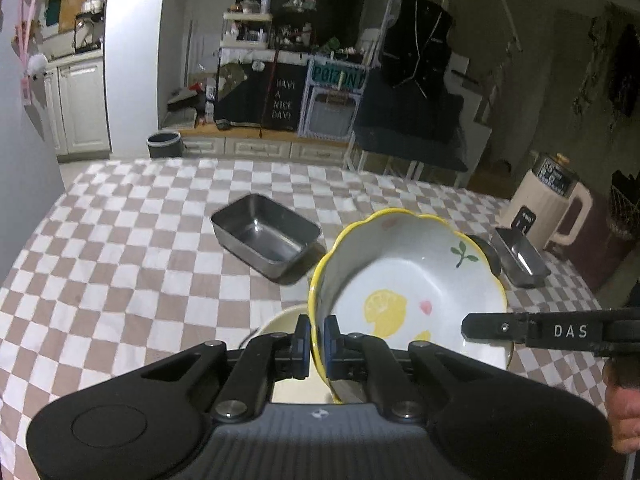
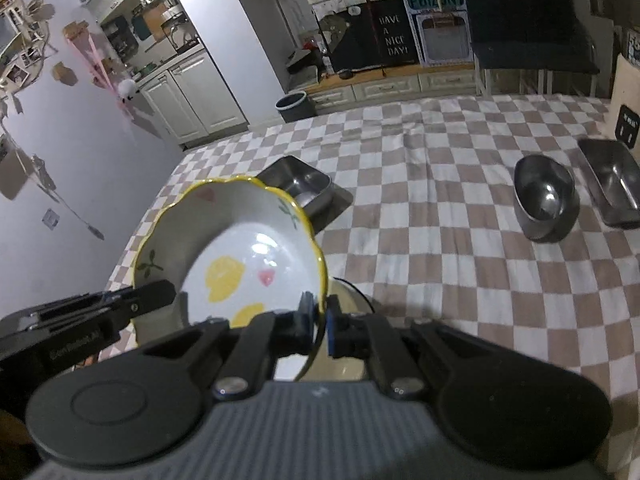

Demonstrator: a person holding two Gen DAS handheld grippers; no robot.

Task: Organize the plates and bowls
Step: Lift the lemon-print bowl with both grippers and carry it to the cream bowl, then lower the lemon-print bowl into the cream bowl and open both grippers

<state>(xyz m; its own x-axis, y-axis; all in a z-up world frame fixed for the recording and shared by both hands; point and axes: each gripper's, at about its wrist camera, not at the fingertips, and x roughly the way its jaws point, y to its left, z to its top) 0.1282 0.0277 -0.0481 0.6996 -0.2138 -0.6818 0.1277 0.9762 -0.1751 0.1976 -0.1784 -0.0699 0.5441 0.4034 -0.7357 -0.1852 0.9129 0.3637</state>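
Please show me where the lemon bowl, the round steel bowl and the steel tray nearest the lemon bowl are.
lemon bowl (image 1: pixel 404 280): left wrist view, on its white inner wall.
round steel bowl (image 2: pixel 546 200): right wrist view, on its inside bottom.
steel tray (image 1: pixel 266 232): left wrist view, on its inside floor.

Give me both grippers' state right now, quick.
Left gripper: shut on the yellow-rimmed bowl, at its rim.
Right gripper: shut on the same bowl's opposite rim.

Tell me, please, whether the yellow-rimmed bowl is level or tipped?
Tipped: the yellow-rimmed bowl faces sideways, its rim pinched by the left claw and right claw.
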